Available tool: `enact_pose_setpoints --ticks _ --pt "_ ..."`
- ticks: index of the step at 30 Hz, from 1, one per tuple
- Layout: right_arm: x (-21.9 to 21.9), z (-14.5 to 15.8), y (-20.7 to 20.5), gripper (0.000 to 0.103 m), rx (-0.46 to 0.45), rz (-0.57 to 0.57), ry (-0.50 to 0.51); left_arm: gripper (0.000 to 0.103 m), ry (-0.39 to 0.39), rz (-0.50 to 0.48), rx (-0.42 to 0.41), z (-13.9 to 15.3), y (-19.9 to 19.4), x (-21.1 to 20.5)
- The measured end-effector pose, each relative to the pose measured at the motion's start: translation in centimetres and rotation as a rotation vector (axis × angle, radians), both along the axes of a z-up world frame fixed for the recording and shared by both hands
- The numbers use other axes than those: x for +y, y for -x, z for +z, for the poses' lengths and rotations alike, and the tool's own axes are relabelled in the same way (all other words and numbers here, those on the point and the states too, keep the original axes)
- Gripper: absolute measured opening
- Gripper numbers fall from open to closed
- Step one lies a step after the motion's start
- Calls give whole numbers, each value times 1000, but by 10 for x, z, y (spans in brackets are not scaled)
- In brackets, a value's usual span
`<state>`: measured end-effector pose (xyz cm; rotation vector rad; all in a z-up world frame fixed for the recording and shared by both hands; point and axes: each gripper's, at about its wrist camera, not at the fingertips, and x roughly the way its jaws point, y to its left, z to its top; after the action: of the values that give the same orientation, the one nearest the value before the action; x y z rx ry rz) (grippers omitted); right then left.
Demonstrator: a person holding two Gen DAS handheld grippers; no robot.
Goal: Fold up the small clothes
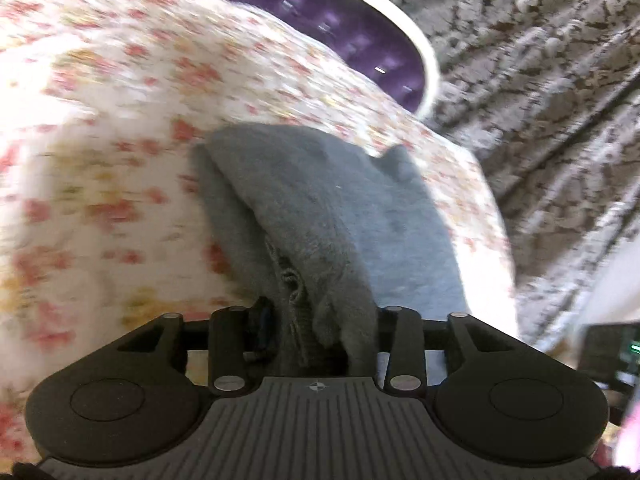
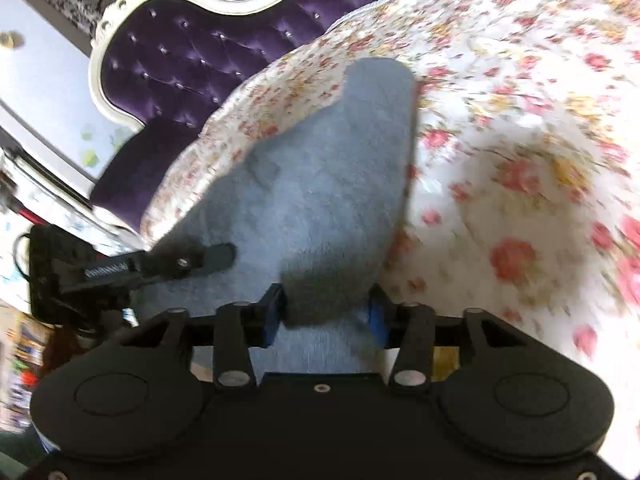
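A small grey fleecy garment (image 1: 320, 208) lies stretched over a floral bedspread (image 1: 100, 140). My left gripper (image 1: 320, 320) is shut on a bunched, ribbed edge of it, and the cloth fills the gap between the jaws. In the right wrist view the same grey garment (image 2: 332, 168) runs away from my right gripper (image 2: 326, 316), whose blue pads (image 2: 378, 318) pinch a raised fold of it. The left gripper (image 2: 208, 258) reaches in from the left there, one dark finger lying on the garment's near corner. Both views are blurred by motion.
A purple tufted headboard (image 2: 180, 64) with a white carved frame (image 2: 120, 12) stands behind the bed. Grey patterned fabric (image 1: 540, 80) hangs beyond the bed's edge. A dark device with a green light (image 1: 612, 352) shows at the right edge of the left wrist view.
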<state>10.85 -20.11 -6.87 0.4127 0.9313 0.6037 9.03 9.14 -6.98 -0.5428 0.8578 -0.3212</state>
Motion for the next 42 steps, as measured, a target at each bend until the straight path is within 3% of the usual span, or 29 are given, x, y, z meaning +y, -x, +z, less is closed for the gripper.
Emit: enact_pose_setpoints --ticks 2,5,8,14,16,19,23,27,29,31,33,42 --pt "1 0 10 62 -46 -19 43 44 24 38 -5 -7 4 9" --pt "3 5 25 78 -118 -58 109 45 33 63 -32 -10 9 15" --pt "7 10 36 79 -195 -81 182 47 2 79 -69 -9 15 16" --pt "11 24 67 87 -437 -133 232 58 -111 95 -139 -4 31 6" --pt "14 30 71 103 -520 -140 221 59 -137 97 -149 -4 35 2" --pt "28 38 62 103 -590 -94 189 59 -165 101 -155 -5 37 -1" --pt "50 44 36 100 -590 31 132 60 -180 102 -157 -6 38 -2" --pt "67 36 -2 93 -510 135 94 60 -201 99 -166 -7 39 -4" --pt "63 21 -26 89 -420 123 88 62 -213 96 -175 -7 40 -7" --pt "54 4 -48 69 -332 69 112 63 -227 94 -184 -7 41 -10" --pt "47 -4 -59 63 -329 33 138 63 -240 94 -189 -7 42 -12" --pt "52 -2 -60 63 -361 24 195 64 -248 87 -188 -5 42 -13"
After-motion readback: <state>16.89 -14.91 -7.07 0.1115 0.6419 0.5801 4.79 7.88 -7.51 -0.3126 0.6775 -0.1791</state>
